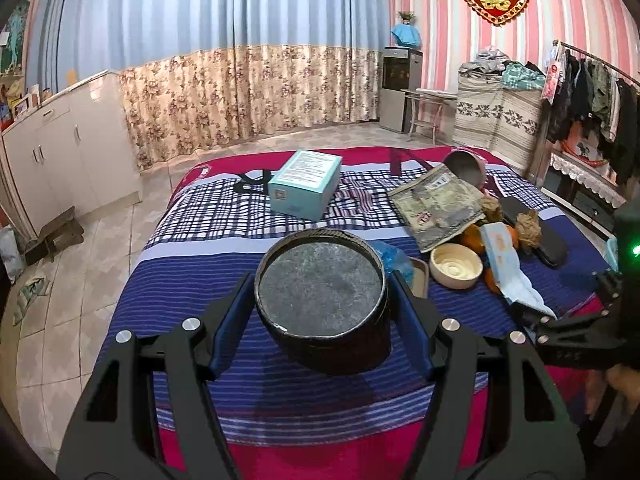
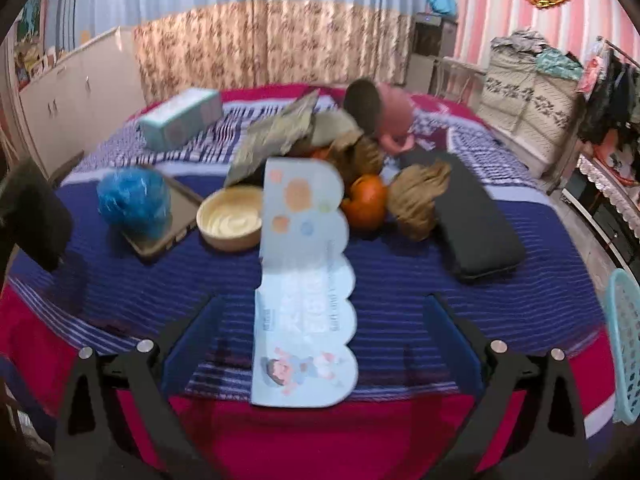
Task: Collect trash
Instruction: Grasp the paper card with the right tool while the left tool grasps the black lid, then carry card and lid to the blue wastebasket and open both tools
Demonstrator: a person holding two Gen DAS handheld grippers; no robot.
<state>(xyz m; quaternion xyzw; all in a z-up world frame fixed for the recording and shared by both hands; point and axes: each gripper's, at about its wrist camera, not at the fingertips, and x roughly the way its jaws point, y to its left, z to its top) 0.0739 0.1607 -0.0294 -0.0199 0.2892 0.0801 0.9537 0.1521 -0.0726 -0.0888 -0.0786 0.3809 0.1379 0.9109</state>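
Note:
My left gripper [image 1: 320, 304] is shut on a round black container [image 1: 322, 300] with a grey inside and holds it above the striped bedspread [image 1: 200, 300]. My right gripper [image 2: 320, 328] is open, its blue pads either side of a light blue paper card [image 2: 304, 300] with a cartoon print that lies at the bed's near edge; it also shows in the left wrist view [image 1: 504, 264]. Behind it lie crumpled brown paper [image 2: 418, 200], orange peel [image 2: 366, 202], a grey foil packet [image 2: 276, 140] and a crumpled blue bag [image 2: 134, 202].
On the bed are a teal box [image 1: 306, 186], a cream bowl [image 2: 230, 220], a brown tray [image 2: 176, 220], a black case [image 2: 472, 232] and a tipped pink cup [image 2: 384, 114]. A light blue basket [image 2: 626, 344] stands at the right. White cabinets [image 1: 60, 152] line the left wall.

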